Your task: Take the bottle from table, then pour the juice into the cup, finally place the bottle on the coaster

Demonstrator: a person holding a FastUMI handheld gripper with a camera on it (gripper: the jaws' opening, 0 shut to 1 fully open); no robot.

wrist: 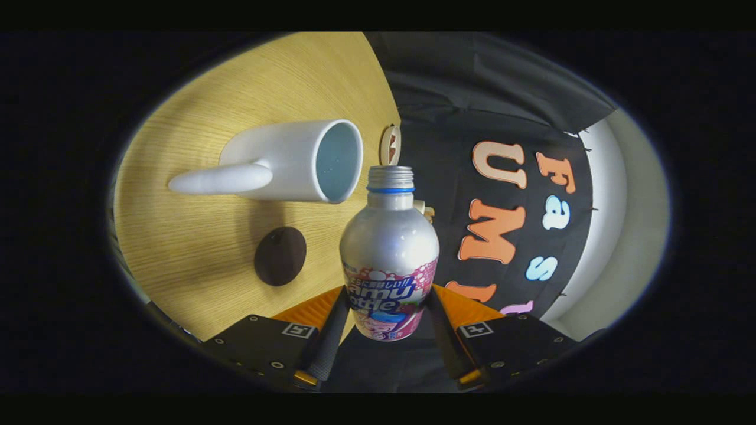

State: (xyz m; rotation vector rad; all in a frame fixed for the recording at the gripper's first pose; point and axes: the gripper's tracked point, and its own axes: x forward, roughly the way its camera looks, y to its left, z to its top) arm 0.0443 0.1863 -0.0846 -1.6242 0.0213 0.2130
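- Both gripper (387,307) fingers press the lower sides of a silver bottle (390,248), cap off.
- Beyond its open neck: white cup (295,162) on wooden table (195,248).
- Dark round coaster (280,255) beside the cup.

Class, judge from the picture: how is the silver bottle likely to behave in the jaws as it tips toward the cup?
The bottle looks like smooth metal, so probably stiff but somewhat slippery. The gripper clamps its labelled lower body, so the top-heavy neck may swing. With its cap off, it could spill early near the cup.
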